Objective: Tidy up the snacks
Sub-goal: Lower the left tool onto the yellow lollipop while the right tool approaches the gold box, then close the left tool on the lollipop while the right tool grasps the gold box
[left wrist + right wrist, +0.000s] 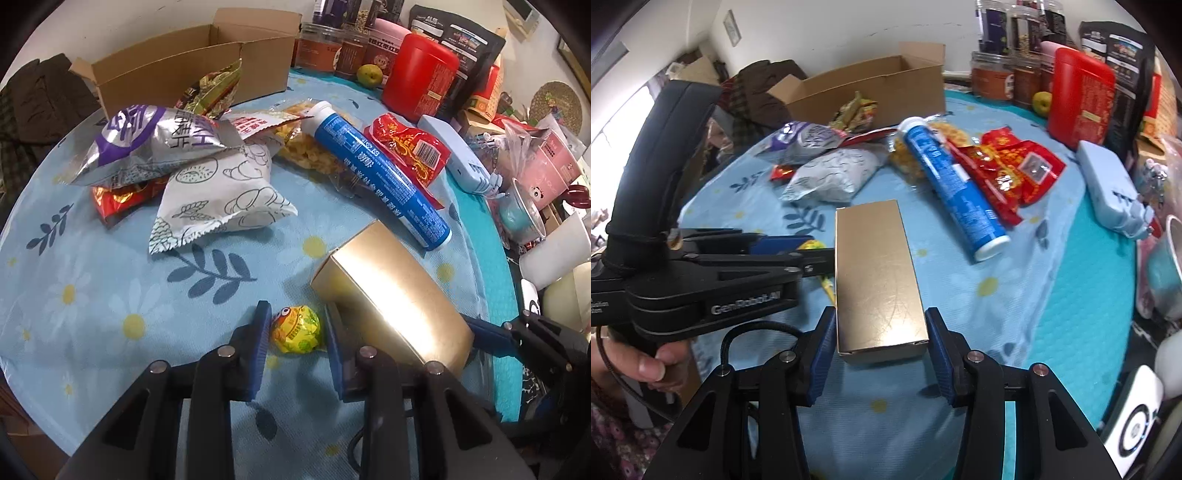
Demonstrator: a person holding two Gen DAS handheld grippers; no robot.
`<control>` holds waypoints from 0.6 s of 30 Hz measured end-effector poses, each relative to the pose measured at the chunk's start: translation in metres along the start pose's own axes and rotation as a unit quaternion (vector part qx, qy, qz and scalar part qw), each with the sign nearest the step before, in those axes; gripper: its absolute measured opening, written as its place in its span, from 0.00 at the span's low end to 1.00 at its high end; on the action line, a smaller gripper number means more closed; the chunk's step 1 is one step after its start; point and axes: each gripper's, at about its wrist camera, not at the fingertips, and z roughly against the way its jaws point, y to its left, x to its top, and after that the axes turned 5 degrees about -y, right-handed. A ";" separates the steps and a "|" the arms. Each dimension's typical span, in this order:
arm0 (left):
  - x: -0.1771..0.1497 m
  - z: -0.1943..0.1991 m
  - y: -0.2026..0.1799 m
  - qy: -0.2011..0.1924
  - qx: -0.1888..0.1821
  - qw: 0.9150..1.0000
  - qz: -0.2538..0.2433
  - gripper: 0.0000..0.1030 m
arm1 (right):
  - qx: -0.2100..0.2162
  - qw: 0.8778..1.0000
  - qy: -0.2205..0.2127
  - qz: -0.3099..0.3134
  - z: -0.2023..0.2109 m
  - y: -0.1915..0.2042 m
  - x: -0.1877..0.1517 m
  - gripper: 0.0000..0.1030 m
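A small yellow wrapped snack [296, 329] lies on the flowered tablecloth between the open fingers of my left gripper [296, 332]; the pads are close to it but I cannot tell if they touch. A gold box [395, 295] lies just right of it. In the right wrist view the gold box [877, 273] lies lengthwise with its near end between the open fingers of my right gripper [881, 343], pads apart from its sides. The left gripper [783, 251] comes in from the left there, over the yellow snack [812, 245]. An open cardboard box [192, 62] stands at the back.
A pile of snack bags [177, 155], a blue tube [380, 173] and a red packet [410, 147] lie mid-table. Jars [332, 44], a red canister [421, 77], a pear [367, 75] and a pale blue case [458, 155] crowd the back and right. A white cup [554, 251] stands at the right edge.
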 end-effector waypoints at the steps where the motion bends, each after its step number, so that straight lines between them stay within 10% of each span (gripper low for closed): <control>1: 0.000 -0.001 -0.002 0.001 0.002 1.000 0.000 0.28 | 0.000 1.000 -0.001 0.000 0.000 0.001 0.000 0.46; 18: -0.011 0.007 0.002 -0.004 0.010 1.000 0.016 0.29 | -0.029 1.000 0.002 0.002 -0.004 -0.017 -0.002 0.58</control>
